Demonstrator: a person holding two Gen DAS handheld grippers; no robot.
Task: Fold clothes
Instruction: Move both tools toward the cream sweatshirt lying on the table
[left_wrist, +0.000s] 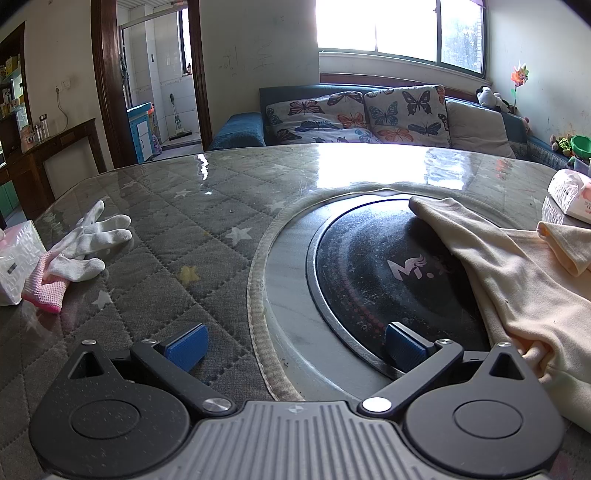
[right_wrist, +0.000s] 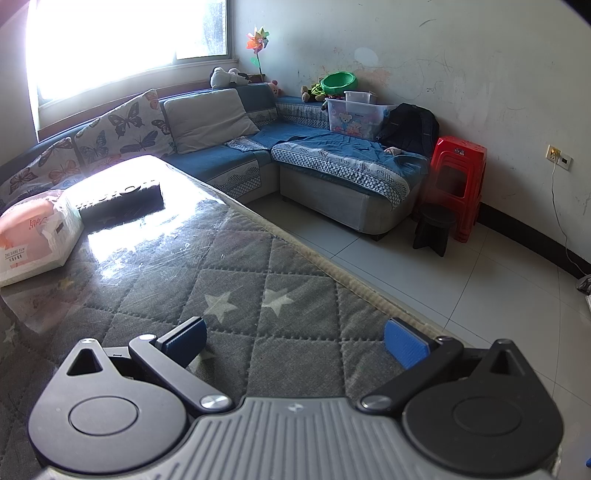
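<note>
A cream-coloured garment lies crumpled on the right of the table, draped over part of the round black cooktop set in the tabletop. My left gripper hovers low over the table, open, with nothing between its blue pads; the garment lies just right of its right finger. In the right wrist view my right gripper is open and empty above the grey quilted star-pattern table cover, close to the table's right edge. The garment does not appear in that view.
White and pink gloves and a tissue pack lie at the table's left. Another tissue pack and a dark box sit further back. A blue sofa, red stools and a tiled floor lie beyond the table edge.
</note>
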